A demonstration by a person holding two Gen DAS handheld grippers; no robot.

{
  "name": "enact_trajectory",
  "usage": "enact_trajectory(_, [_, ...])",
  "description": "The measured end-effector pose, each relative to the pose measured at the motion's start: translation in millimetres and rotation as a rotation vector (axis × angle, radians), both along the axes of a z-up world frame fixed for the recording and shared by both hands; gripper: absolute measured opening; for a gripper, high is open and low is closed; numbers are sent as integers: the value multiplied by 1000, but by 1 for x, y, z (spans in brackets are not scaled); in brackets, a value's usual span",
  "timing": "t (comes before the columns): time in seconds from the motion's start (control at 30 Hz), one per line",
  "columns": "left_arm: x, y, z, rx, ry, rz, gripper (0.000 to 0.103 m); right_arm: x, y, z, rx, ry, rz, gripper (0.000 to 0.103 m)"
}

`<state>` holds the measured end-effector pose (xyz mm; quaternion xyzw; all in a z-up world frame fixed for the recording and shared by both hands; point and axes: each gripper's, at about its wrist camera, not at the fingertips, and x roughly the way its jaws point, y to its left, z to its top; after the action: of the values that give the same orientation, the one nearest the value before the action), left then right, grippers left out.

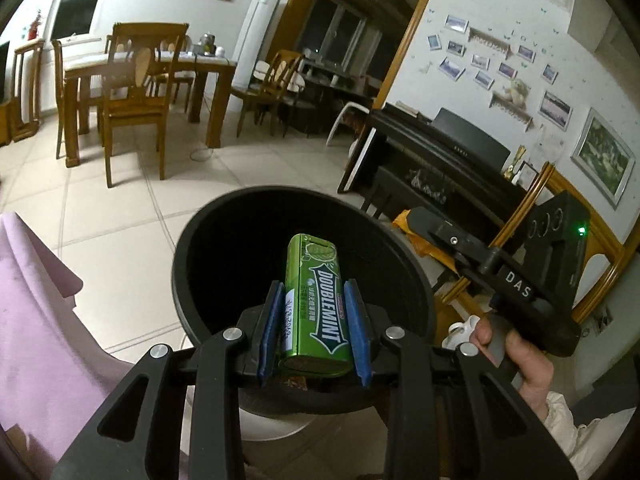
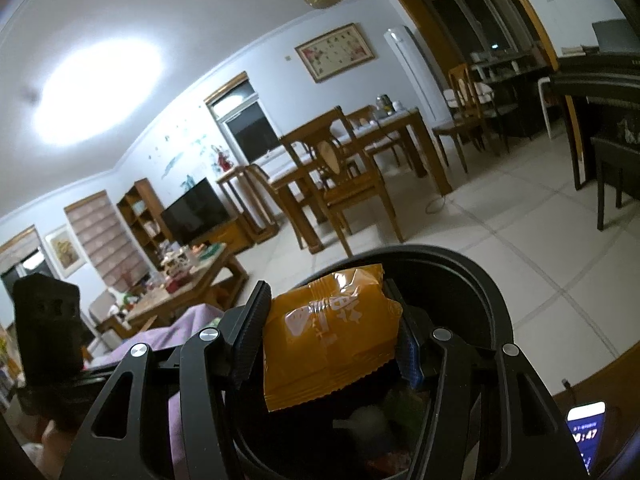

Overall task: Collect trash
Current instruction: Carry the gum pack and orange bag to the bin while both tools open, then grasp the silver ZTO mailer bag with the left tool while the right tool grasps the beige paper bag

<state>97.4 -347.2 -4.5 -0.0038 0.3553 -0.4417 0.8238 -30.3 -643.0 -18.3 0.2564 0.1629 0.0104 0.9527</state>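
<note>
Holding two bits of trash right over the bin at this point, so this looks like the drop-off step. The left gripper (image 1: 314,334) has its blue pads (image 1: 354,332) clamped on a green Doublemint gum container (image 1: 316,304), which pokes forward over the open mouth of the black trash bin (image 1: 208,240). The right gripper (image 2: 332,340) is pinching an orange snack wrapper (image 2: 332,336) by its sides, and that one also hangs above the bin's near rim (image 2: 472,276). In the left view you can see the right gripper off to the right with a hand (image 1: 516,356) on its handle.

Something pale is already down in the bin, but it's too blurry to name. Purple cloth (image 1: 36,320) sits just left of the bin.

Next move, I'd guess: open both sets of jaws and let the stuff fall. The wrapper sits close to the rim, so nudging it further in first seems smart.
</note>
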Motion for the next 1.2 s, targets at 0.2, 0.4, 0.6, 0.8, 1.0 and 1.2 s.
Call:
enact_trajectory(0.2, [0,-13,-5,24,4,-14,31,12,-7,-11,13,17,-4,57])
enact_trajectory(0.4, [1,-22,-1,24,-3,-19,31,12,-6,-14,25,24,-20,59])
enact_trajectory(0.6, [-9,-14,10,29,-69,9,75,4,2,-14,56,15,-34,83])
enact_trajectory(0.8, [-27,16,31,41,-164,62,87,0,19,-6,42,3,-15,90])
enact_trajectory(1.0, [-37,73,41,53,-178,172,93,4,58,9,-9,7,60,92])
enact_trajectory(1.2, [-58,159,43,93,-186,287,97,19,120,28,-27,37,202,92])
